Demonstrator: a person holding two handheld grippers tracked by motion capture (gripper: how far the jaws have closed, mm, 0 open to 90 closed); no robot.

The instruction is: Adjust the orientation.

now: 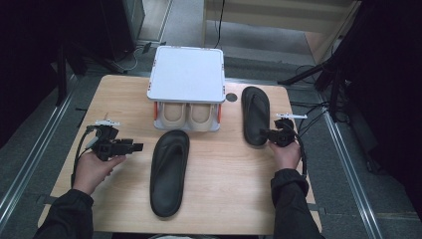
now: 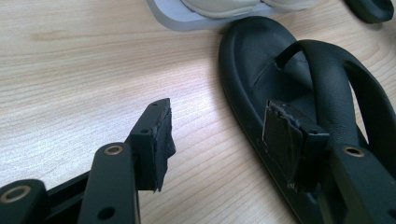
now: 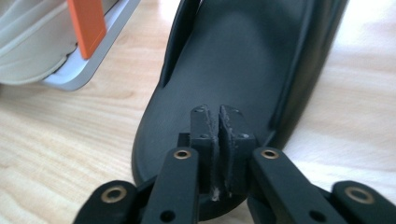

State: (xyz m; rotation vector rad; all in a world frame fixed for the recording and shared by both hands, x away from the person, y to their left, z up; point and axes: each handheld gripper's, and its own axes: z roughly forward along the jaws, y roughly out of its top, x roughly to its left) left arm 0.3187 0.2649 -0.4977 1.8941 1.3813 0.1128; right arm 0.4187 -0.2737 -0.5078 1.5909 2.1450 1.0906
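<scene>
1. Hovering: right gripper point(image 3: 219, 140) over the right sandal's point(image 1: 255, 115) heel, fingers nearly closed, nothing between.
2. Left gripper point(image 2: 219, 135) fingers open beside the left sandal point(image 1: 169, 172).
3. Shoe rack point(image 1: 186, 74) stands behind on the worktop point(image 1: 124, 94).

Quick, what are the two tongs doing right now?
Left tongs: open, empty, beside the near black rubber flip-flop sandal.
Right tongs: nearly closed over the far black sandal's heel; a grip cannot be told.

Wooden table point(image 1: 224, 179): two black sandals point(image 1: 169, 172) point(image 1: 255, 115), white shoe rack point(image 1: 186, 87).
</scene>
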